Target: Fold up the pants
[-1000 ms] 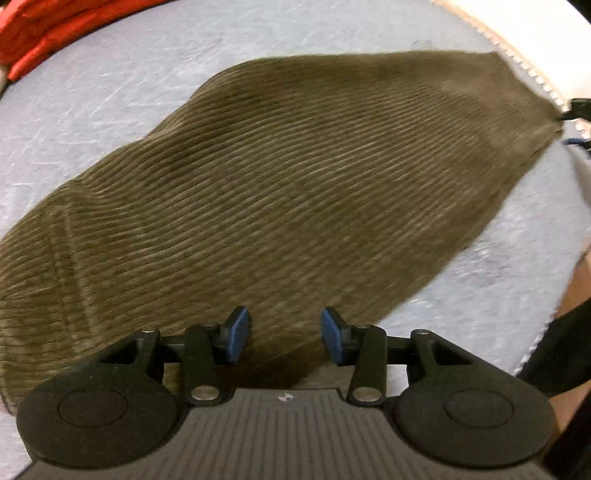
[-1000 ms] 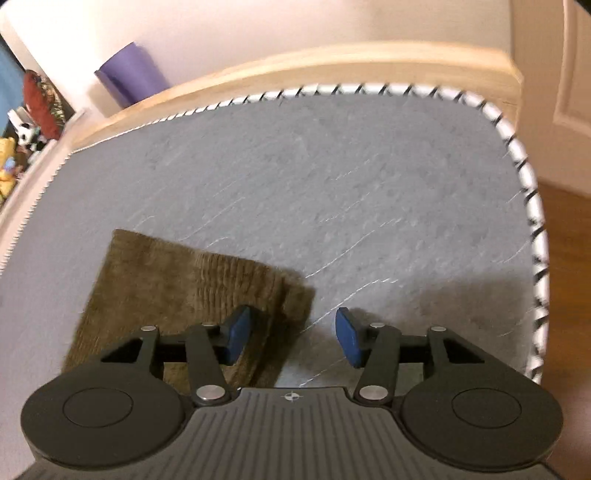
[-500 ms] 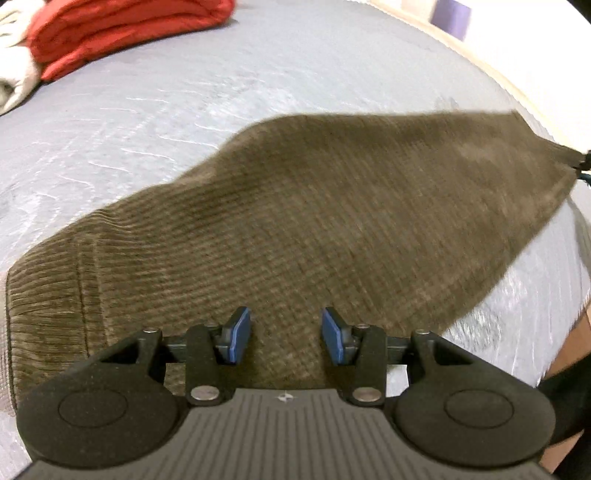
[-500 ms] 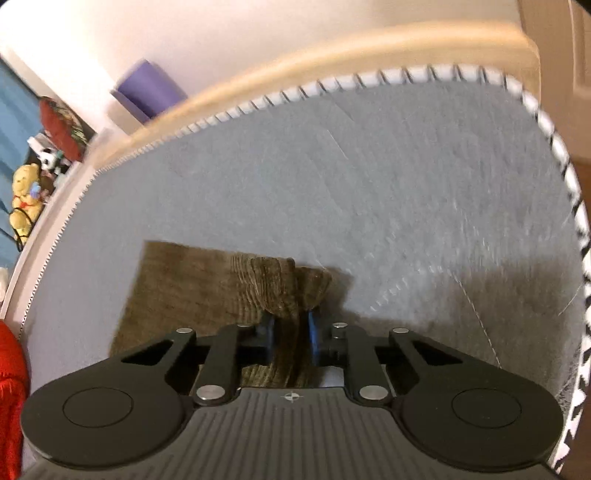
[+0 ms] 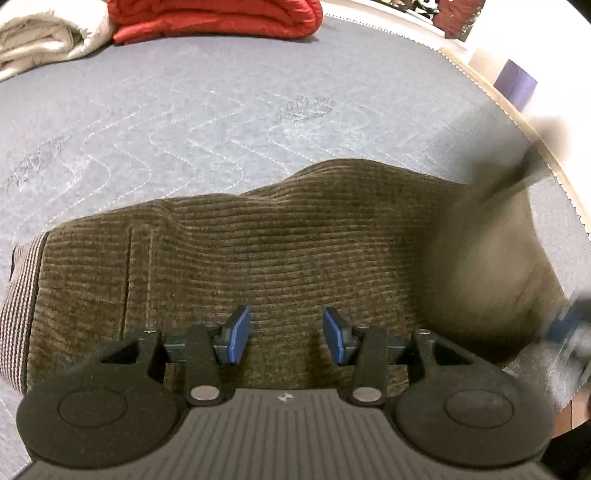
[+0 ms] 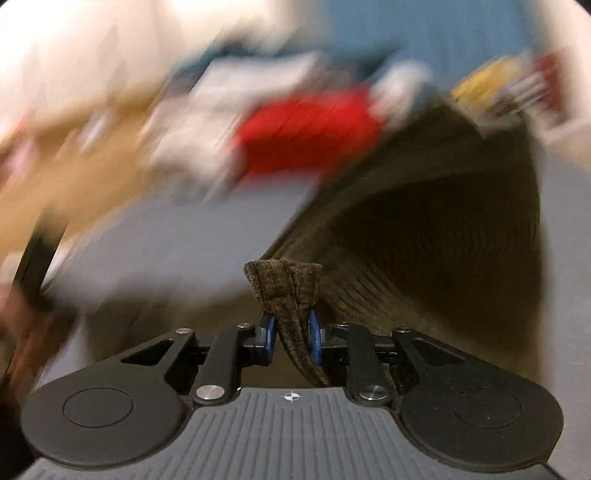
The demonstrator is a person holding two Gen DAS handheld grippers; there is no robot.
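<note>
Olive-brown corduroy pants [image 5: 288, 243] lie across the grey mattress [image 5: 192, 110], with a striped waistband lining [image 5: 18, 295] showing at the left. My left gripper [image 5: 287, 336] is open and empty, low over the middle of the pants. My right gripper [image 6: 292, 338] is shut on the bunched cuff end of the pants [image 6: 284, 284] and holds it lifted, so the leg [image 6: 424, 236] arches up behind it. That lifted end shows as a blur at the right of the left wrist view [image 5: 491, 251].
A folded red garment [image 5: 218, 16] and a cream one [image 5: 48, 33] lie at the far side of the mattress. The mattress's piped edge [image 5: 524, 125] runs along the right. A purple object [image 5: 515, 83] stands beyond it. The right wrist view is heavily motion-blurred.
My right gripper closed on the cuff end, lifted it and swung round towards the waistband end. The left gripper stayed open and the view shifted over the pants.
</note>
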